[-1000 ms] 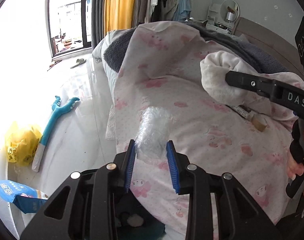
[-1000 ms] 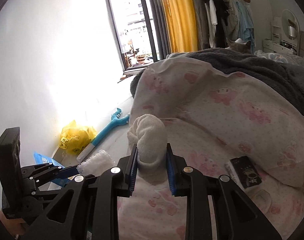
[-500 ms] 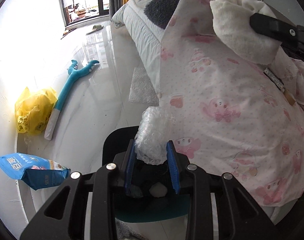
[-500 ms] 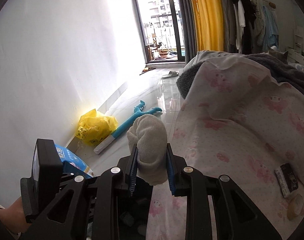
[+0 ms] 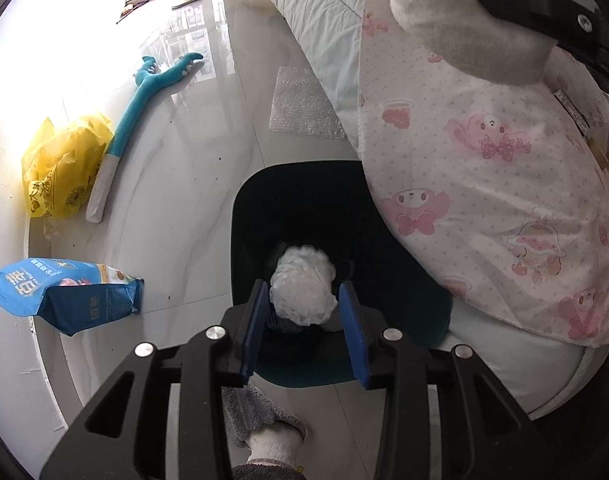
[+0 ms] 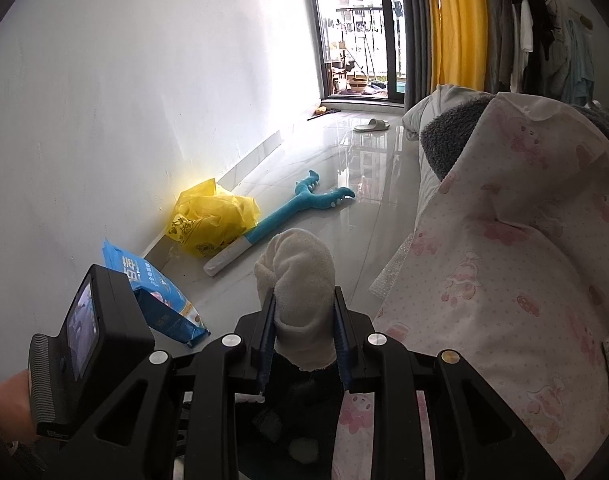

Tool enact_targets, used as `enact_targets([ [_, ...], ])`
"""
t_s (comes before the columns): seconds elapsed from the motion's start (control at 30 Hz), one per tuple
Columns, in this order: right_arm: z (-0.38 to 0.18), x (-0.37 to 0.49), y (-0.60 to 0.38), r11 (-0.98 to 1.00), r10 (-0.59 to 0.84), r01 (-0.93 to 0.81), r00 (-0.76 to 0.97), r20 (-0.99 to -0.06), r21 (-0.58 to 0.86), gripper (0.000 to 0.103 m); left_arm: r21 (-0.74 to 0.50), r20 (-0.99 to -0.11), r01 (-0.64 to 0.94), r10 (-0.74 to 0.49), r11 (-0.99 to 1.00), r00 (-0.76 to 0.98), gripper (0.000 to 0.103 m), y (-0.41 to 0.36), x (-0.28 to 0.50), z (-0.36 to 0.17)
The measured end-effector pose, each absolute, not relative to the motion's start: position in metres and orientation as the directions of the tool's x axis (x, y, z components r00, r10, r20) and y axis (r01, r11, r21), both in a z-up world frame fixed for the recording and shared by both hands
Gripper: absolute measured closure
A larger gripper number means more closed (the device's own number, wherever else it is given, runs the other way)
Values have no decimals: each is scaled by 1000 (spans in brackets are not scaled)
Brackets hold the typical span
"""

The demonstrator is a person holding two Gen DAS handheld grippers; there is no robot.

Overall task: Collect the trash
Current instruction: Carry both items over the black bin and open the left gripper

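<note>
**Both grippers loaded above the bin**

The left gripper (image 5: pixel 304 312) pointed down over the dark trash bin (image 5: pixel 264 208), which stood on the pale tiled floor (image 5: pixel 184 168) tight against the side of the bed. Its blue pads (image 5: pixel 254 322) sat either side of a crumpled wad of clear bubble wrap (image 5: pixel 302 294); the jaws looked parted a little wider than the wad, and from this angle I could not tell whether the pads were pressing it or whether it hung loose between them. The wad lay directly above the bin's dark opening.

The right gripper (image 6: pixel 302 328) was closed firmly on a cream sock (image 6: pixel 296 284), which stood upright between its fingers with the rounded end pointing up. In the left wrist view the same sock (image 5: pixel 456 16) appeared at the top right, above the pink cartoon-print quilt (image 5: pixel 484 160) that draped over the bed's edge beside the bin.

On the floor, a flat sheet of bubble wrap (image 5: pixel 300 106) lay against the mattress. Farther toward the wall were a teal plush toy with a white handle (image 5: pixel 144 104), a crumpled yellow plastic bag (image 5: pixel 60 164) touching it, and a blue snack bag (image 5: pixel 60 292) nearer the gripper. A slipper (image 6: pixel 374 124) rested by the balcony door.
</note>
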State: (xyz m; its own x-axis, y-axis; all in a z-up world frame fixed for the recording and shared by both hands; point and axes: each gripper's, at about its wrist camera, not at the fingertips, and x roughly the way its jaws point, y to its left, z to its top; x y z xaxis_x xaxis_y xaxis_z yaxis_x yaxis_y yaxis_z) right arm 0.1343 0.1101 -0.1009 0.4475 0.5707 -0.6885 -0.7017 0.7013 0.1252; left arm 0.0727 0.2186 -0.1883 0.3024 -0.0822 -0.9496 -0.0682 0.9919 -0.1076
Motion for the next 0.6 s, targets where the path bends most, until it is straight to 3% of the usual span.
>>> enact_targets([
  [0.03, -103, 131, 113, 699, 569, -704, 443, -693, 124, 77, -111, -950, -77, -83, 991, 301, 48, 222, 71, -188],
  [0.13, -115, 130, 122, 694, 555, -711, 425, -715, 116, 77, -115, -946, -96, -79, 989, 313, 40, 233, 67, -185],
  [0.6, -185, 144, 146, 729, 449, -668, 300, -842, 151, 77, -131, -870, -147, -43, 981, 491, 26, 258, 53, -145],
])
